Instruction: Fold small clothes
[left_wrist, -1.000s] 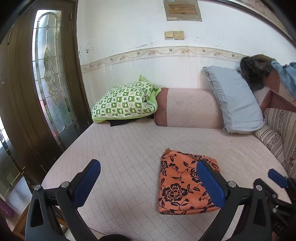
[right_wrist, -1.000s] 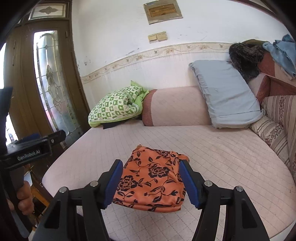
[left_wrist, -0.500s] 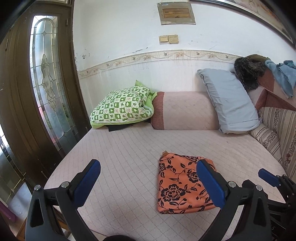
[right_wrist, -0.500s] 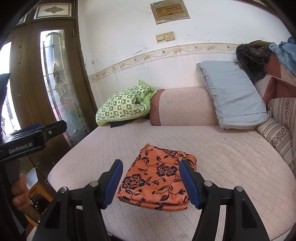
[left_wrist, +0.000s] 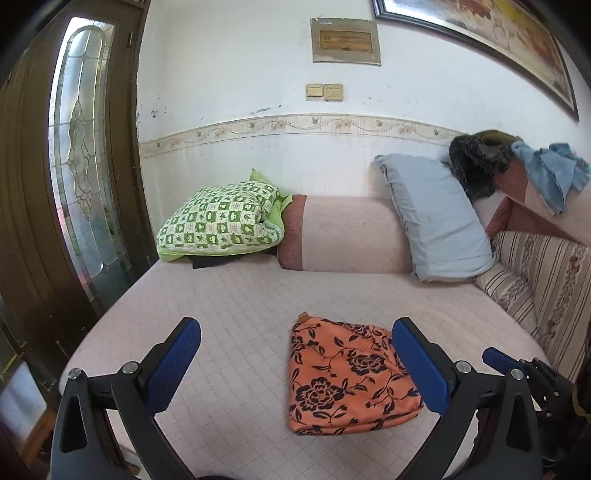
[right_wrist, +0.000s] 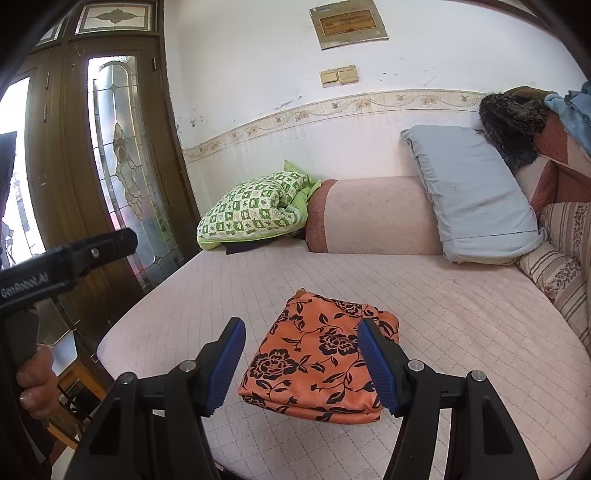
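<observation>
I am holding both tools back from the folded orange floral garment (right_wrist: 317, 358), which is lying flat near the front edge of the pink quilted bed (right_wrist: 461, 310); my right gripper (right_wrist: 301, 363) and left gripper (left_wrist: 295, 363) are both standing apart, clamped on nothing. To finish well, I am judging that I should check the edges are lying square and press any loose corner flat rather than regrip. The right view is showing my hand (right_wrist: 35, 380) on the left tool, while the left view is showing the framed picture (left_wrist: 480, 33).
</observation>
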